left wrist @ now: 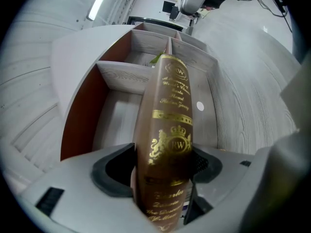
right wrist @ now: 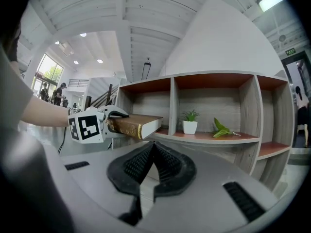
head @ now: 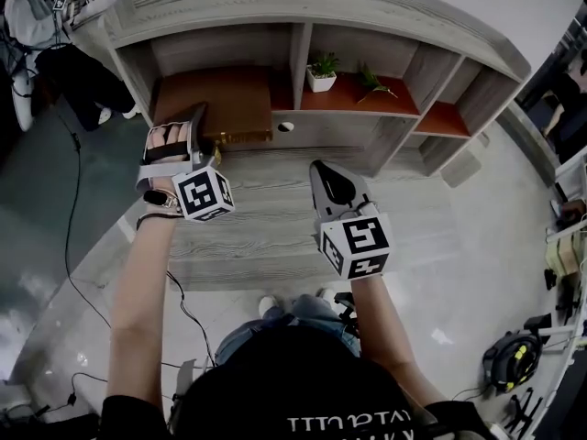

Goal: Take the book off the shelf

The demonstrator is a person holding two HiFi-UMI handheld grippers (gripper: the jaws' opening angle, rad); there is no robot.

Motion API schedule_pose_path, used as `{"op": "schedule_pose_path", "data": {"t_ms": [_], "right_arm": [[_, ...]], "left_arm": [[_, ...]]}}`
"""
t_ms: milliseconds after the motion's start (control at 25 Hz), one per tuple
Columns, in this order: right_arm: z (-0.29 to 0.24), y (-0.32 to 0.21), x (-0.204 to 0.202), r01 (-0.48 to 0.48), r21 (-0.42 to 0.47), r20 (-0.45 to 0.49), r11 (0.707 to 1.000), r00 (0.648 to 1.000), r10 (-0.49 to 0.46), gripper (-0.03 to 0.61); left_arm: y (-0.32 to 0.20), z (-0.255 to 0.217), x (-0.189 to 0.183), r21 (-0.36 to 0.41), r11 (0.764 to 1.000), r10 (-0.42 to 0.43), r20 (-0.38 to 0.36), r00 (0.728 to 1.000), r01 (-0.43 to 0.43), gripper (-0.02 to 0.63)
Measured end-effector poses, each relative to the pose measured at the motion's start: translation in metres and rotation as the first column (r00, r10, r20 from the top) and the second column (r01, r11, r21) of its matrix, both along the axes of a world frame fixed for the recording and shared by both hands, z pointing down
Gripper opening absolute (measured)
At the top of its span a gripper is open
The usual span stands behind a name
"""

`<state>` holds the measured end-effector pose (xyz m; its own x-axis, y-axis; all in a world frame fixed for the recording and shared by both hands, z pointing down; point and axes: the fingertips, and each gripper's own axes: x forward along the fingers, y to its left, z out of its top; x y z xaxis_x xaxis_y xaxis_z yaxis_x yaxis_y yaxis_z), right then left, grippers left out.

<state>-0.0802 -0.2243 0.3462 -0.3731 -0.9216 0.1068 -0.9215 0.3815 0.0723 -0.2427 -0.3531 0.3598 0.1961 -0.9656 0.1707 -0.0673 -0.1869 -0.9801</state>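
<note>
Book (left wrist: 167,130): hardback, brown leather-look cover, rounded spine stamped with gold bands, a crest and script lettering. It lies flat and level, with its spine toward the near side. Its far end is at the lip of the far-left compartment of the shelf (head: 303,26), pale page edges showing. Whether that end rests on the ledge I cannot tell.

Left gripper (head: 200,126): grey shell, black ribbed pads, pinching the book across its spine, one pad on each cover. A white cube (head: 204,193) with black square markers sits behind the jaws.

Right gripper (right wrist: 153,152): same build, pads pressed together at the tips, nothing between them. It hangs near the person, right of the book and well apart from it.

Shelf: grey wood-grain boards, open square compartments with red-brown floors. In the middle compartment stands a small green plant in a white pot (head: 322,73), and a loose leafy sprig (head: 374,81) lies to its right.
</note>
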Motion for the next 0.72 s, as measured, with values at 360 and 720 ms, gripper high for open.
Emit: {"op": "schedule_pose_path", "data": {"t_ms": [360,720], "right_arm": [[-0.012,0.014,0.015,0.018,0.044,-0.018,0.999,1.000,-0.017,0.014],[-0.028,0.035,0.061,0.049,0.052,-0.022,0.997,0.999,-0.048,0.014]], "left_arm": [[0.020,-0.014,0.015,0.039,0.999,-0.017,-0.035,0.999,0.018,0.261],[0.056,-0.028,0.050,0.045,0.997,-0.059,-0.092,0.994,0.063,0.245]]}}
